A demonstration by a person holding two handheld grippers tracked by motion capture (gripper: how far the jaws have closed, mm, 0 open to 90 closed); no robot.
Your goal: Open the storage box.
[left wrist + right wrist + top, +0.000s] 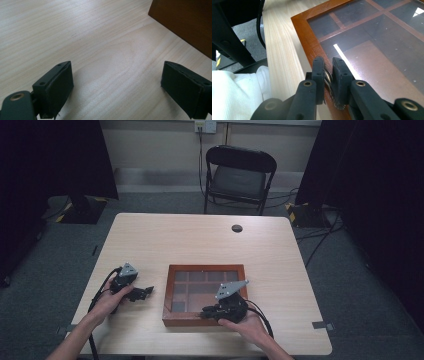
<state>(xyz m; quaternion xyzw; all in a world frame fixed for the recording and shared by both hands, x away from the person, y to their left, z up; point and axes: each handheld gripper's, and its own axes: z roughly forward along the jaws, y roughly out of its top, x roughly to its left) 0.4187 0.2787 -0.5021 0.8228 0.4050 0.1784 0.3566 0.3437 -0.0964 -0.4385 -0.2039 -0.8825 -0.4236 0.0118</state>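
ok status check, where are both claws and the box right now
Left claw open, resting on bare table beside the box. Right claw shut on metal handle at near edge of glass-lidded wooden box. Nothing in the way.

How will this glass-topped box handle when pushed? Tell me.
Probably stiff: the wooden box has a solid frame. Its glass top looks fragile. Low and wide, it should slide, not tip. The right gripper pinches its small metal pull.

A light wooden table [200, 240] has a small round dark hole [237, 228] near its far edge. Beyond the table stands a black folding chair [239, 177], on grey carpet [350, 270].
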